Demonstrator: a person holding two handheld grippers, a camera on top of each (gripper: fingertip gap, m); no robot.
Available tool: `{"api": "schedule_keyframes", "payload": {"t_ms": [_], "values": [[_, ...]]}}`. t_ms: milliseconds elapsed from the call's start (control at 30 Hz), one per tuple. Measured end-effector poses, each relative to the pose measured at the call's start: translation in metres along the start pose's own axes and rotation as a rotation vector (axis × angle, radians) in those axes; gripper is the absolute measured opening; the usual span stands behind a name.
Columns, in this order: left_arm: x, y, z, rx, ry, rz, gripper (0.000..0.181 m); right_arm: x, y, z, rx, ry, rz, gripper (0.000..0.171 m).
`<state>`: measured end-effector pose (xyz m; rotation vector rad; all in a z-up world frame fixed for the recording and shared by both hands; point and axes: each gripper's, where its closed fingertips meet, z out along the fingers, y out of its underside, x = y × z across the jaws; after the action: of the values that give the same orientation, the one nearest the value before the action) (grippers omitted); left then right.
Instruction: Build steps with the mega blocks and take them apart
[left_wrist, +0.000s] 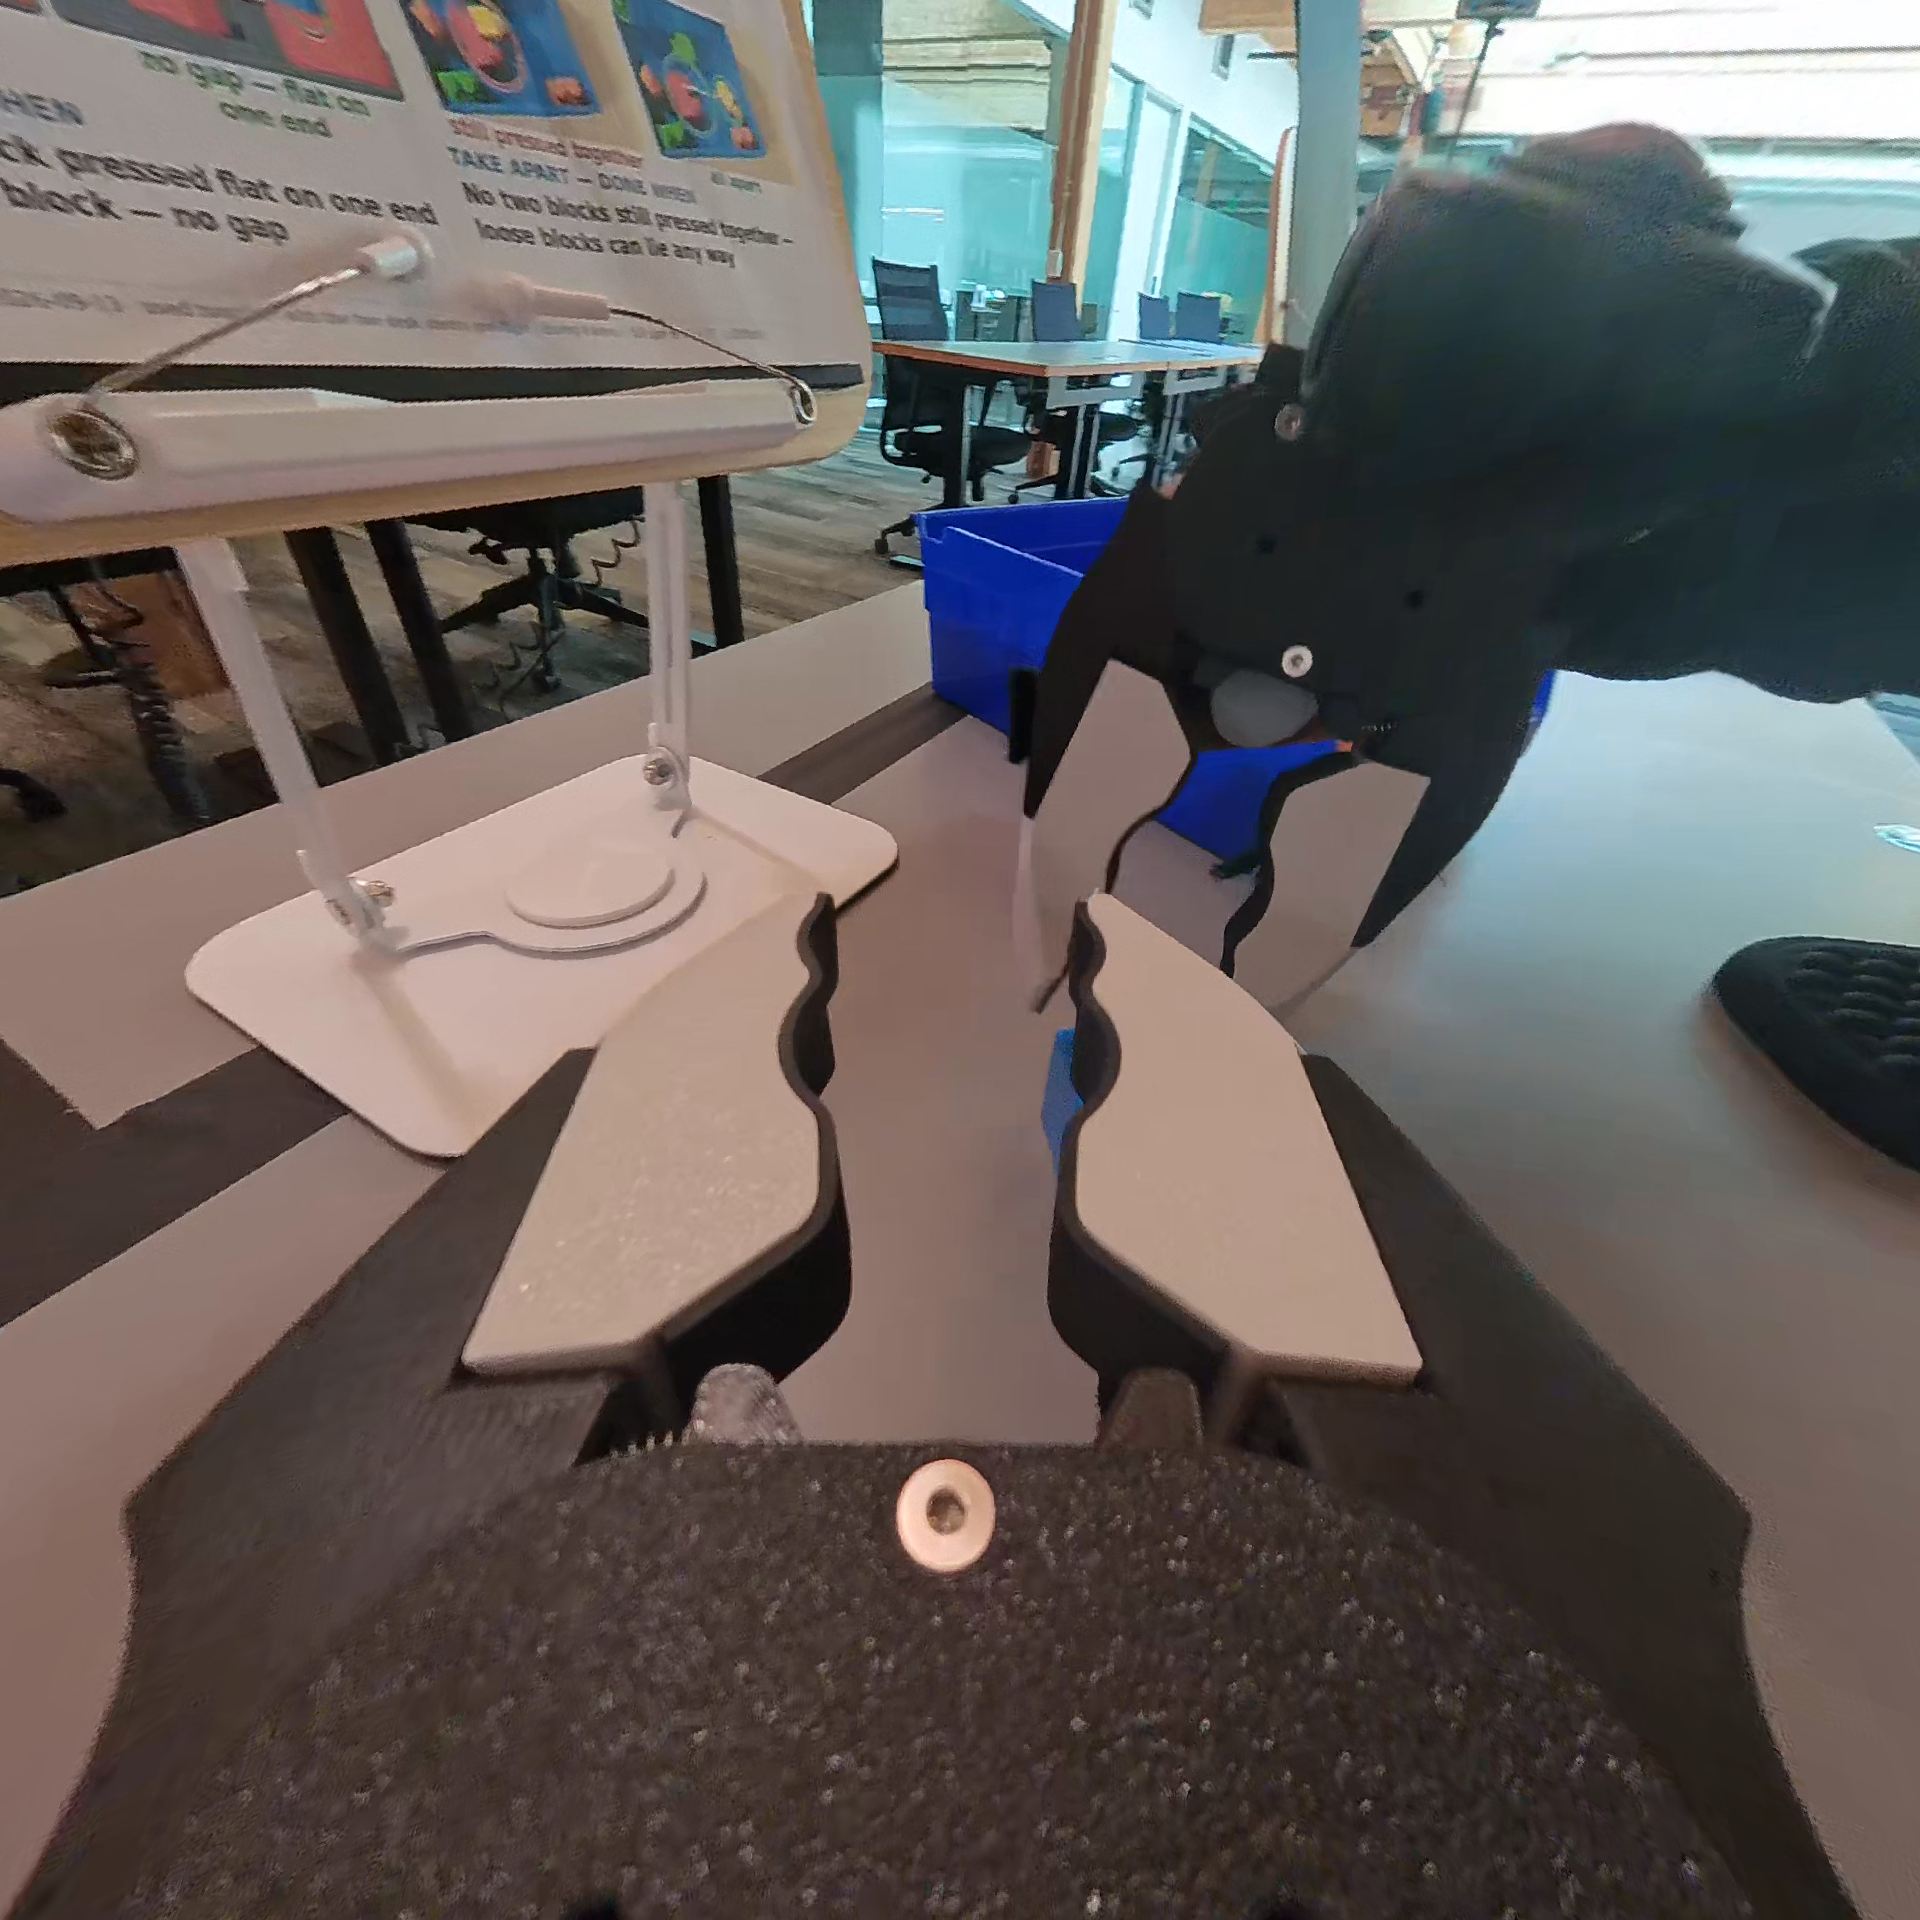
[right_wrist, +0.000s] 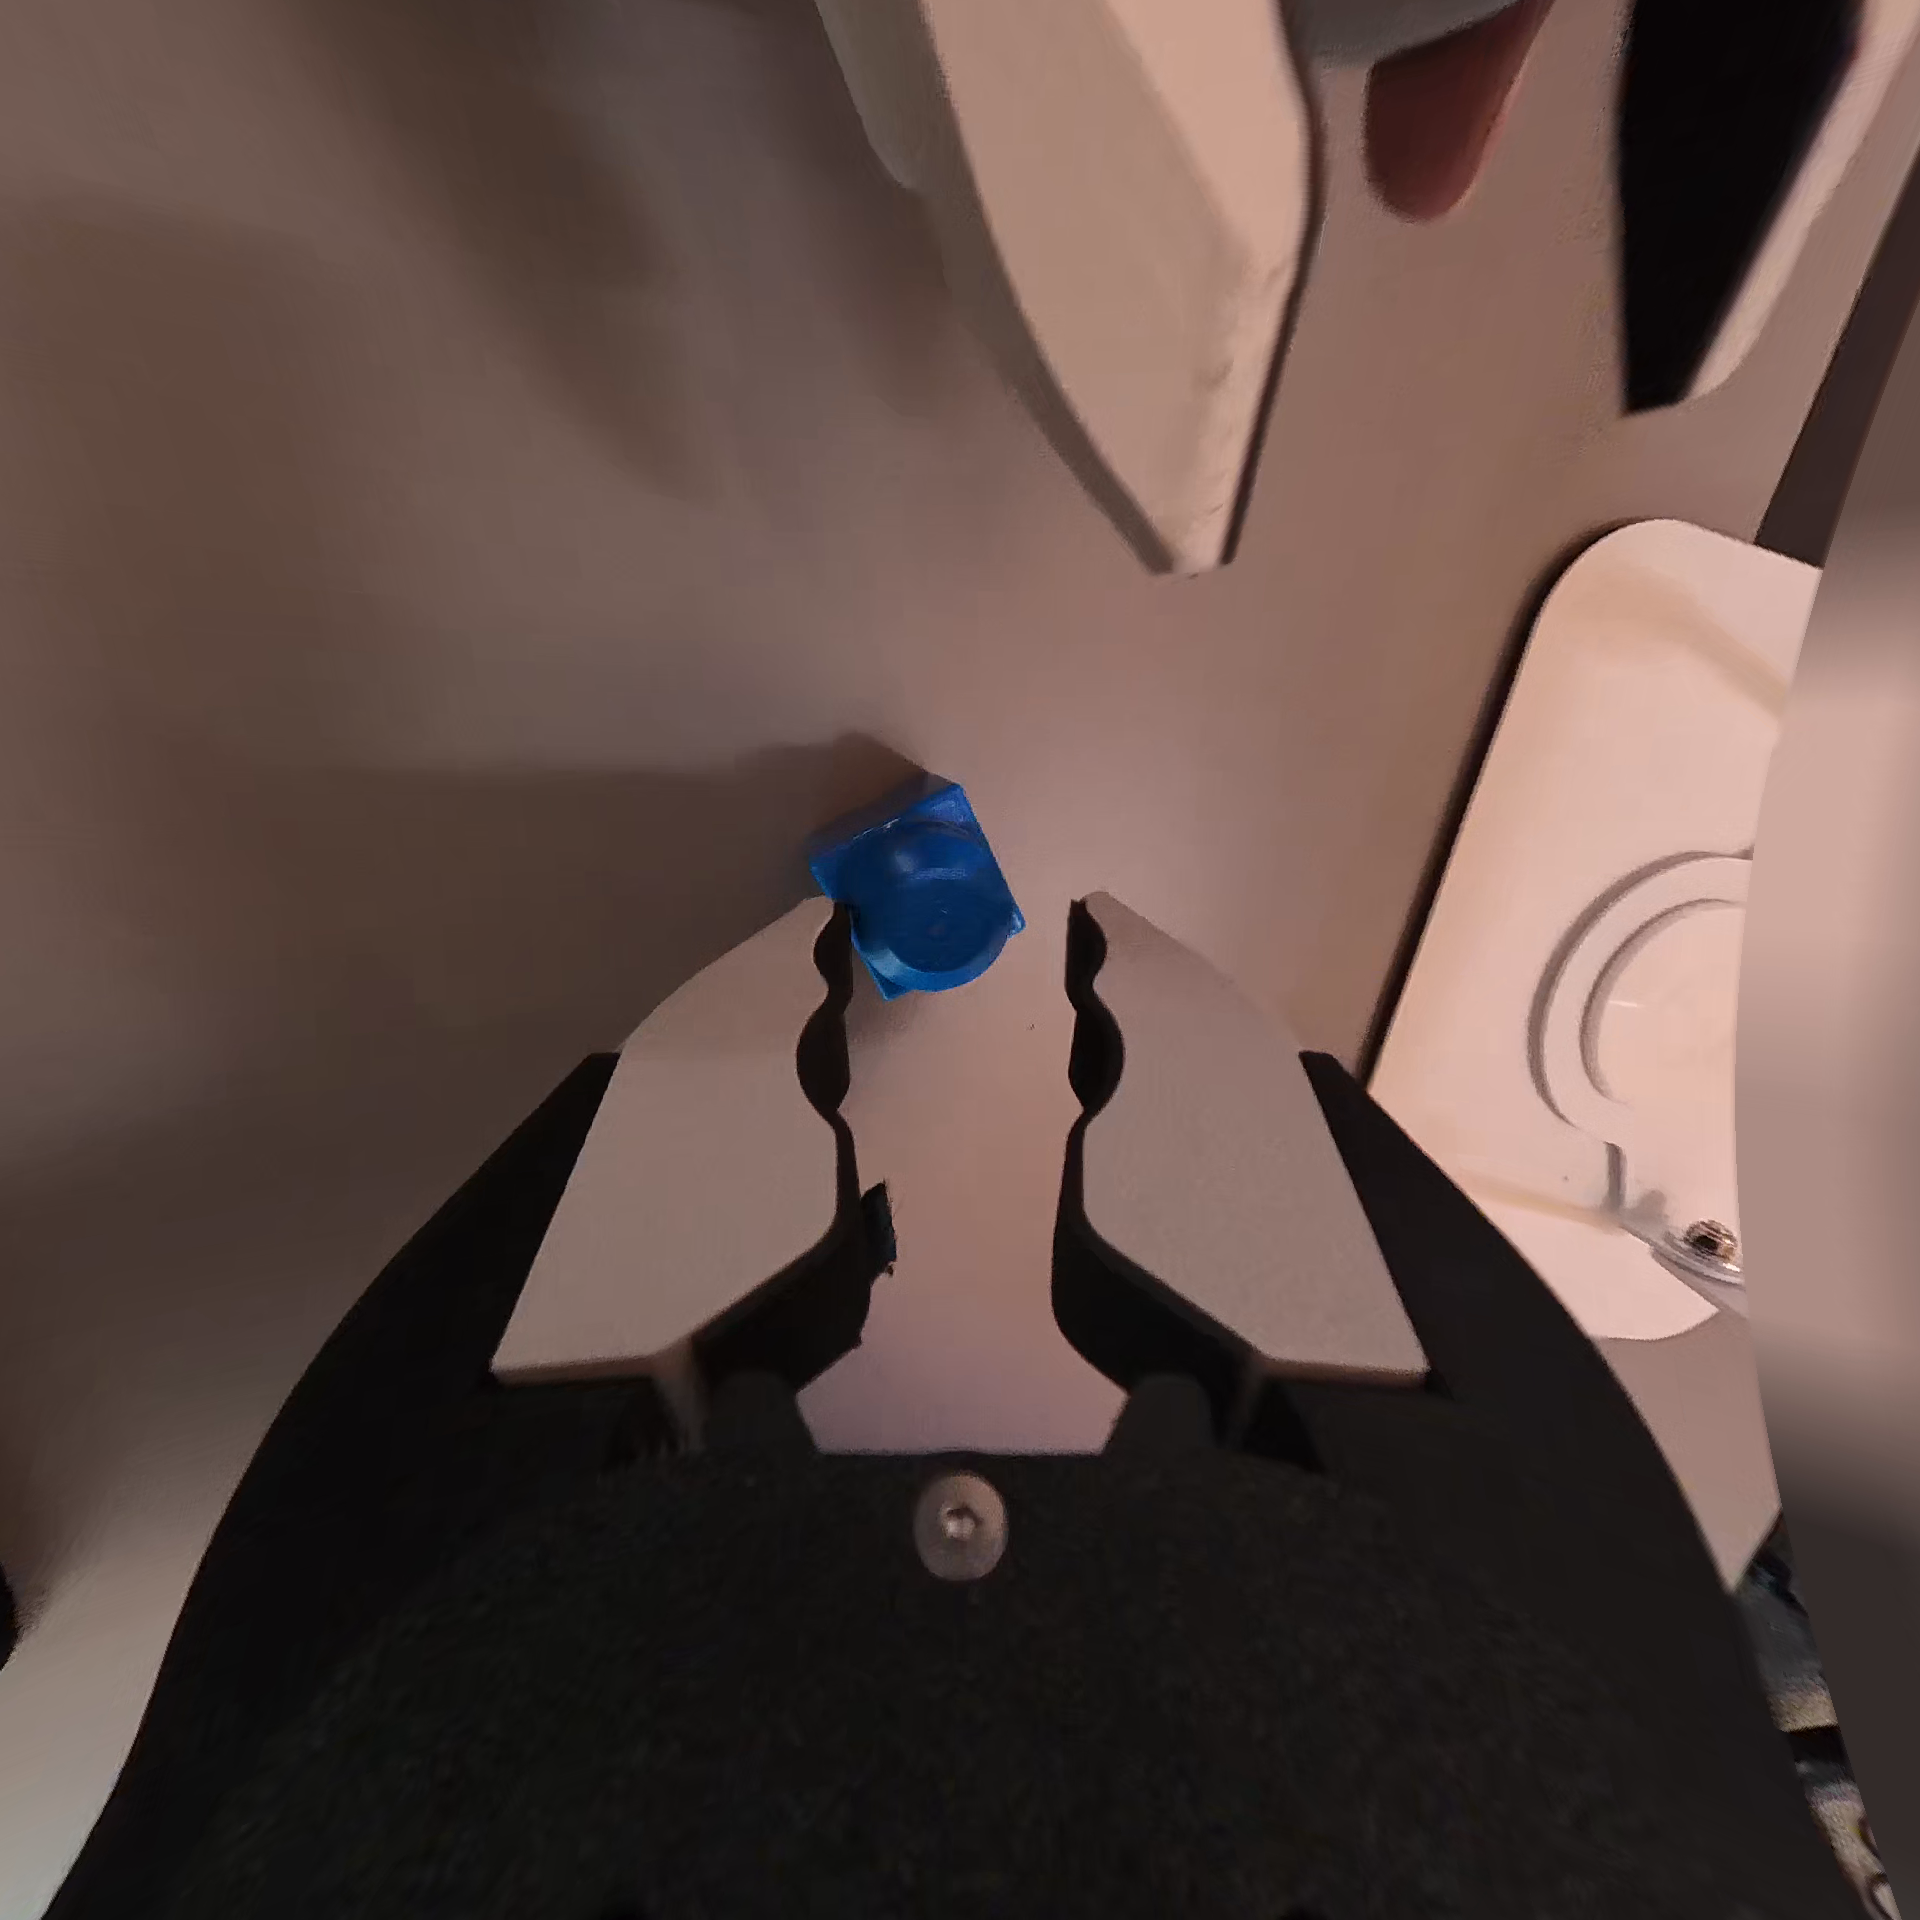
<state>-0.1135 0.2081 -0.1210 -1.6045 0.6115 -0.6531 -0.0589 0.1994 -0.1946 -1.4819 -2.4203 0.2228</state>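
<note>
A small blue one-stud block (right_wrist: 914, 906) lies on the grey table, stud facing my right wrist camera. My right gripper (right_wrist: 951, 909) is open above it; its left fingertip (right_wrist: 800, 920) is at the block's edge, and the block sits off-centre in the gap. In the left wrist view only a blue sliver of the block (left_wrist: 1060, 1091) shows behind my left gripper's right finger. My left gripper (left_wrist: 951, 914) is open and empty, low over the table. The right gripper (left_wrist: 1195, 883) hangs just ahead of it, pointing down. The left gripper's fingers (right_wrist: 1174, 312) show at the top of the right wrist view.
A white document stand (left_wrist: 540, 935) with an instruction sheet (left_wrist: 395, 156) sits at the left; its base also shows in the right wrist view (right_wrist: 1621, 935). A blue bin (left_wrist: 997, 603) stands behind the right gripper. A black mesh pad (left_wrist: 1829, 1039) lies at the right. One gripper's finger ends stand about 9 cm off the other's.
</note>
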Motion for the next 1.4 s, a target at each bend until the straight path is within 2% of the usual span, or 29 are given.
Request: {"api": "schedule_keyframes", "payload": {"t_ms": [67,300,433,567,733,900,1000,1133,1267,1400], "values": [[-0.006,-0.001,-0.001,0.008,-0.041,0.017,0.039,0.0,-0.002,0.002,0.027,-0.015,0.017,0.029],[-0.015,-0.006,-0.006,0.043,-0.105,0.04,0.03,-0.003,0.003,-0.008,0.028,-0.029,0.027,0.029],[-0.02,-0.011,-0.009,0.073,-0.149,0.058,0.02,0.006,0.005,-0.041,0.051,0.02,0.047,0.029],[-0.026,-0.015,-0.012,0.094,-0.195,0.066,0.013,0.027,0.018,-0.093,0.07,0.114,0.098,0.029],[-0.033,-0.019,-0.016,0.114,-0.256,0.076,0.007,0.052,0.061,-0.166,0.033,0.241,0.203,0.028],[-0.037,-0.02,-0.018,0.121,-0.3,0.082,0.005,0.056,0.136,-0.212,-0.062,0.316,0.358,0.028],[-0.04,-0.02,-0.019,0.122,-0.323,0.086,0.004,0.042,0.184,-0.216,-0.115,0.304,0.452,0.028],[-0.042,-0.019,-0.02,0.12,-0.343,0.088,0.003,0.017,0.24,-0.203,-0.174,0.262,0.558,0.029],[-0.045,-0.018,-0.022,0.121,-0.367,0.094,0.0,-0.008,0.277,-0.18,-0.207,0.214,0.626,0.029],[-0.048,-0.017,-0.023,0.121,-0.391,0.094,0.0,-0.028,0.297,-0.157,-0.227,0.168,0.663,0.029]]}}
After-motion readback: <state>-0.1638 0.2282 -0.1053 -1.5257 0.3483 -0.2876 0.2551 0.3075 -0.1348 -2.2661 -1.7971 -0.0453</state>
